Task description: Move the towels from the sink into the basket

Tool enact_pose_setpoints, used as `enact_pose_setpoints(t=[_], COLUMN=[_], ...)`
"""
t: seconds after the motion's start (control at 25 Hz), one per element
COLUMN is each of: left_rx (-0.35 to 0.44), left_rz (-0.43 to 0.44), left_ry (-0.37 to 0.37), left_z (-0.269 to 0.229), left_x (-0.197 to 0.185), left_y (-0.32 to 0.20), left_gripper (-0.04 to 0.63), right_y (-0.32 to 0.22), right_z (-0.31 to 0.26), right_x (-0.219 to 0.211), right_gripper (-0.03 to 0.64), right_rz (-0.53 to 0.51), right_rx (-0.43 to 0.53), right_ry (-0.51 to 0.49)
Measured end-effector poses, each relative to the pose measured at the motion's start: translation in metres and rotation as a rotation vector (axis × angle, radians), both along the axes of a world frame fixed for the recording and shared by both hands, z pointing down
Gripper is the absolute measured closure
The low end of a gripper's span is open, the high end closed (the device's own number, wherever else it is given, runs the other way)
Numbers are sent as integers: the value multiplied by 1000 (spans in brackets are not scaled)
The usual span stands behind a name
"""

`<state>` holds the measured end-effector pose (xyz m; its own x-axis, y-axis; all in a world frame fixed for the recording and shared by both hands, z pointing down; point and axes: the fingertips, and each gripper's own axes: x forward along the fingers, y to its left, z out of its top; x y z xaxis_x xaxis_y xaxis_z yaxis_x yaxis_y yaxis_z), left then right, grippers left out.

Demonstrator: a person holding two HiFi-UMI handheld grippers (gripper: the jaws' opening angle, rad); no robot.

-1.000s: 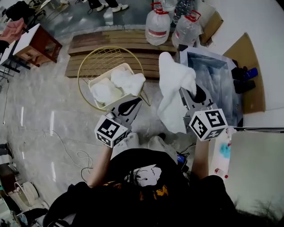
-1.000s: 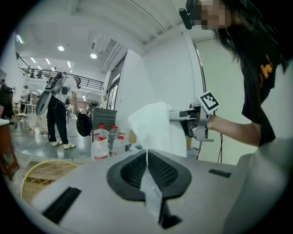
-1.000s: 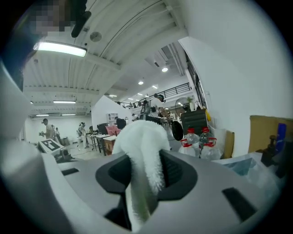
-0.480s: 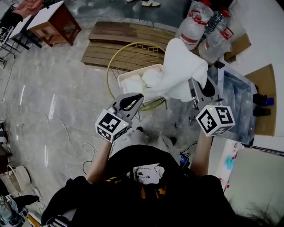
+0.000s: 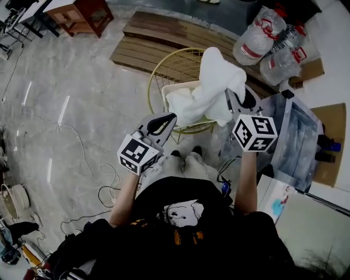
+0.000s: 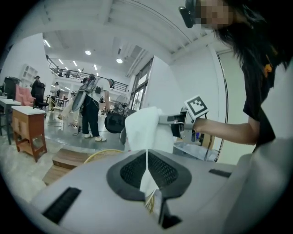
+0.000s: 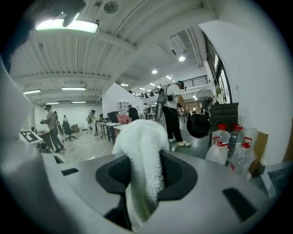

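Head view: towel (image 5: 216, 82) pinched in right gripper (image 5: 236, 101).

Clear water jugs (image 5: 256, 39) with red handles cluster at one o'clock in the head view, just beside the end of a slatted wooden pallet (image 5: 158, 35) that lies across twelve o'clock. A red-brown wooden cabinet (image 5: 82, 11) stands at eleven o'clock. A thin cable (image 5: 82, 164) loops over the pale marble floor (image 5: 65, 93) at nine o'clock. Flat cardboard (image 5: 334, 128) lies at three o'clock, with dark bottles (image 5: 326, 145) on it.
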<state>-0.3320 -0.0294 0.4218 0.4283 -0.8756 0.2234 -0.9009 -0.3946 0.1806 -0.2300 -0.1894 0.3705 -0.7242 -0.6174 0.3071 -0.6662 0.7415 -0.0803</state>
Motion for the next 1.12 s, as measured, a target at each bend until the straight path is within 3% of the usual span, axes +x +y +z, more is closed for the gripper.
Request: enact_pose_setpoints(t=[0.36,0.72,0.84,0.96,1.12], left_rx=[-60,-132,-152,-167,-164], left_rz=[-140,-261,-275,-273,-249], left_ry=[14,-9,-15,-31,-34], left_z=[23,33,32,31,24], left_x=[-32,-37,-41,-45,-52], left_y=[25,33,39,48,54], left_gripper=[590,589,590,589,590], right_y=[20,41,42,41,39], right_z=[197,346,366,359,321], right_x=[-21,-29,-31,-35,-30], right_gripper=[488,452,419,315,299], right_rz=[-108,-189,-161,-175,-161], right_rx=[-348,-620,-653,-633,-570], right_ry=[278,441,446,448,403])
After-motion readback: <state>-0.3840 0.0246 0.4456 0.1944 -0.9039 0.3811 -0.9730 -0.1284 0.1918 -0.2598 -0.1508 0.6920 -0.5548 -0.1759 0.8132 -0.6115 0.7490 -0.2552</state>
